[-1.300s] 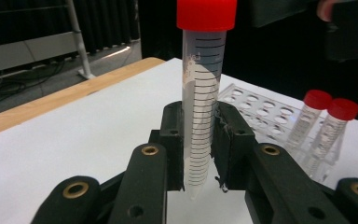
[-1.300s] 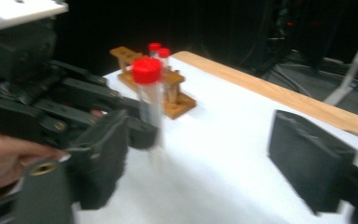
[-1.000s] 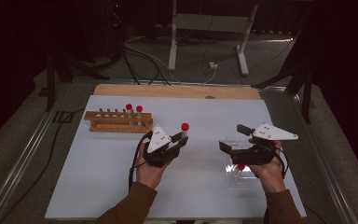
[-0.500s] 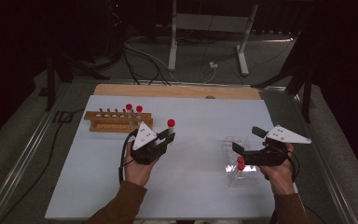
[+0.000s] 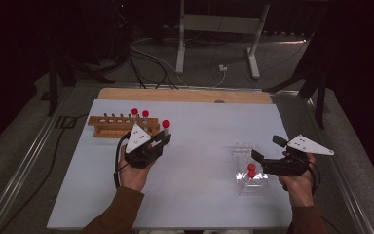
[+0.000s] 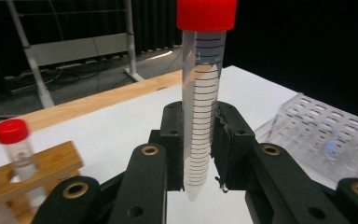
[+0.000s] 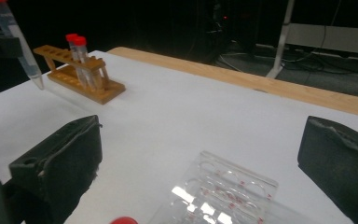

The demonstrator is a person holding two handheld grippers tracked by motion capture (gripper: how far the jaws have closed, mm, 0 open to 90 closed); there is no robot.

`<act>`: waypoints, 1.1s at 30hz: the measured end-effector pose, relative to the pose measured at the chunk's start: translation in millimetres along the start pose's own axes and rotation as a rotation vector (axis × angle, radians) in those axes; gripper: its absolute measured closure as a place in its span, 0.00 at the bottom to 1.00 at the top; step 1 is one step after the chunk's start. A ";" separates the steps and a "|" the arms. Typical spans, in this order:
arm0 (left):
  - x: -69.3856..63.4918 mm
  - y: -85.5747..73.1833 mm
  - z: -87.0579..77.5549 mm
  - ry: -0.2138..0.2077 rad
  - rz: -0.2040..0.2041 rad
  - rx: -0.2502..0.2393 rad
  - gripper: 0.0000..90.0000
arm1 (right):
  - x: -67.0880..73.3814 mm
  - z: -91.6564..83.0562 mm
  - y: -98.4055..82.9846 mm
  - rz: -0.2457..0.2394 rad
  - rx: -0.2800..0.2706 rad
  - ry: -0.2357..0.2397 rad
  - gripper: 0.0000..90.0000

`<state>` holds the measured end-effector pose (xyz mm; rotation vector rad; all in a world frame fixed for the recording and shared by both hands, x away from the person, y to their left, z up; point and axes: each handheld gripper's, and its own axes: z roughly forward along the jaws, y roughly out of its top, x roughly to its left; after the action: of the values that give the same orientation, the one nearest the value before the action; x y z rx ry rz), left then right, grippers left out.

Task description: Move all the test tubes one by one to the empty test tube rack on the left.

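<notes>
While two tubes (image 5: 140, 116) fill wooden rack (image 5: 108, 127).

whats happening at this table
A person is moving red-capped tubes between racks with two handheld grippers. The left gripper is shut on a capped tube, held upright beside the wooden rack, which already has two tubes standing in it. The right gripper has just been opening, with nothing between its pads, over the clear plastic rack, where two more red caps show.
</notes>
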<state>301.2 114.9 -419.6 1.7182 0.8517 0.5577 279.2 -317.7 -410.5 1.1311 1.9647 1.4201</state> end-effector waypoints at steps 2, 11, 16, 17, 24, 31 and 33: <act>4.2 0.2 -1.9 0.012 0.003 0.001 0.85 | -2.1 -1.5 -1.8 0.007 -0.003 -0.005 0.00; 26.9 3.2 -12.1 0.060 0.011 -0.003 0.84 | -7.4 -3.8 -6.9 0.026 -0.011 -0.011 0.00; 40.6 4.4 -16.4 0.082 0.000 -0.005 0.85 | -8.1 -2.9 -8.4 0.036 -0.013 -0.010 0.00; 42.9 4.6 -16.9 0.089 -0.002 -0.004 0.85 | -8.2 -3.0 -8.6 0.036 -0.015 -0.009 0.00; 60.0 4.6 -16.5 0.124 -0.011 0.009 0.85 | -9.0 -3.0 -10.3 0.041 -0.016 -0.007 0.00; 78.6 2.5 -12.9 0.197 -0.034 0.014 0.85 | -11.1 -4.8 -11.4 0.047 -0.021 -0.009 0.00; 83.5 1.7 -11.6 0.213 -0.042 0.012 0.85 | -11.1 -5.1 -11.3 0.048 -0.023 -0.009 0.00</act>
<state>346.0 186.3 -418.5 1.6678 1.0409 0.7178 277.5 -331.2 -420.2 1.1801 1.9225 1.4559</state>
